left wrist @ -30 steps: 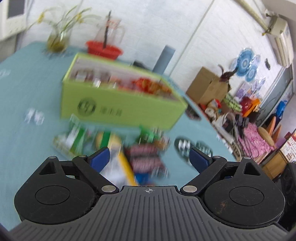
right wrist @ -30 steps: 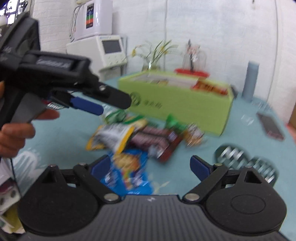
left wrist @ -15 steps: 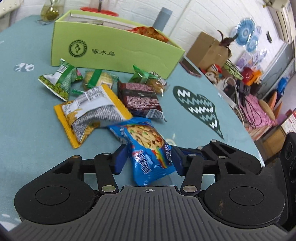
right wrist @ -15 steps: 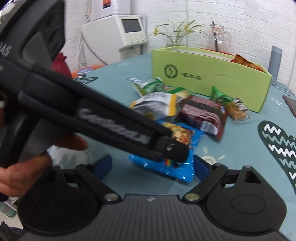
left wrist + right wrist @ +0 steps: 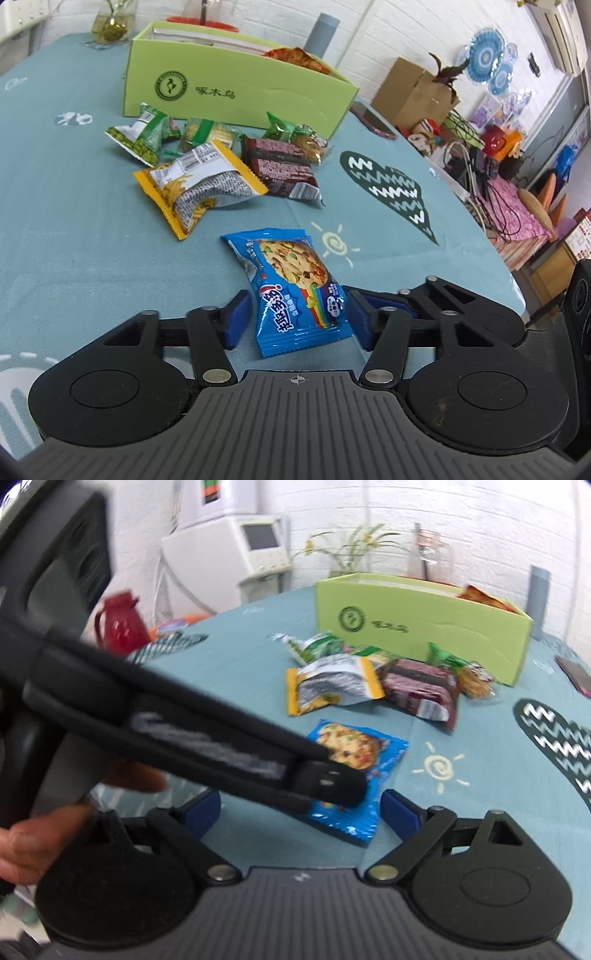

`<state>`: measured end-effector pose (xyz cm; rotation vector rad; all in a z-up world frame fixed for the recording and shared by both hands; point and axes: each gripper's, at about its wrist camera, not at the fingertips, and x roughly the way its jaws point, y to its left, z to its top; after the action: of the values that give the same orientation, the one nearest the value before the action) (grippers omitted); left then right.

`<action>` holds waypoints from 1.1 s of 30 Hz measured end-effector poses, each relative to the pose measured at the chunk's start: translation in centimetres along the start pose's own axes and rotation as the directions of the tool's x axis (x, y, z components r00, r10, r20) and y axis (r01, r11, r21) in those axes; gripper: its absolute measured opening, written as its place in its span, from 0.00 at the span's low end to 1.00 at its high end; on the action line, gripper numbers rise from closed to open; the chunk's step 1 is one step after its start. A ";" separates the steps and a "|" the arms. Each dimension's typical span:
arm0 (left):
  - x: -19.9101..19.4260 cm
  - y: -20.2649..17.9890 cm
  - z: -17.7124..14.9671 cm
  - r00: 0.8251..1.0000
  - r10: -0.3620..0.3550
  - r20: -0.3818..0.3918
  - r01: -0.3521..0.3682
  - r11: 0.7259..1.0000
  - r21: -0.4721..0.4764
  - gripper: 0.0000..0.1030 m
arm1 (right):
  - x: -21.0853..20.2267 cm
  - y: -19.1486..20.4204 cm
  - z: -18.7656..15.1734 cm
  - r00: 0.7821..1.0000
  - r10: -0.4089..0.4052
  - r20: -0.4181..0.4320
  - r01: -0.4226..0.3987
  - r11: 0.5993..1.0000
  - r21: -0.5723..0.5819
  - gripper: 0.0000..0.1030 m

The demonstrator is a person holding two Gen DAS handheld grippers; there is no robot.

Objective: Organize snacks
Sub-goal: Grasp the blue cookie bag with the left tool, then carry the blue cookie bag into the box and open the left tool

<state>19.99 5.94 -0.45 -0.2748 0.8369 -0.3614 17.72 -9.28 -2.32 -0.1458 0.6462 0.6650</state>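
Note:
A blue cookie packet [image 5: 291, 288] lies on the teal tablecloth with its near end between the blue pads of my left gripper [image 5: 295, 319]. The right pad touches it and a small gap shows at the left pad. The packet also shows in the right wrist view [image 5: 354, 771], partly behind the left gripper's arm [image 5: 184, 734]. My right gripper [image 5: 299, 812] is open and empty just behind it. A yellow packet [image 5: 199, 184], a dark brown packet [image 5: 284, 166] and green packets [image 5: 144, 134] lie before a lime-green box [image 5: 236, 92] that holds snacks.
A phone [image 5: 373, 120] lies right of the box. A grey cylinder [image 5: 323, 33] and a vase [image 5: 110, 26] stand behind it. A red flask [image 5: 120, 624] stands at the left table edge. Clutter and a cardboard box [image 5: 413, 92] are beyond the right edge.
My left gripper came down to the blue packet and narrowed around it, then pulled it toward me, away from the pile. The right gripper stays open and has shifted slightly.

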 end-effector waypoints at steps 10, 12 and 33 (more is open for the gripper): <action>0.9 0.5 0.3 1.000 -0.010 0.019 0.010 1.000 0.023 0.28 | 1.5 -0.2 0.3 1.000 -0.014 0.003 0.014 0.999 -0.044 0.73; 1.1 0.4 0.5 1.000 -0.020 0.011 0.019 1.000 0.016 0.19 | 1.5 0.0 0.6 1.000 -0.027 -0.004 0.026 0.998 -0.057 0.73; 2.6 1.1 20.7 0.967 -0.062 0.249 0.030 0.991 0.129 0.20 | 6.9 -8.1 18.2 0.968 -0.082 0.238 0.118 0.983 -0.140 0.74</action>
<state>37.63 7.81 10.66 -0.2187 0.5554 -0.4113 36.17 -6.11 7.39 -0.2384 0.3600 0.6224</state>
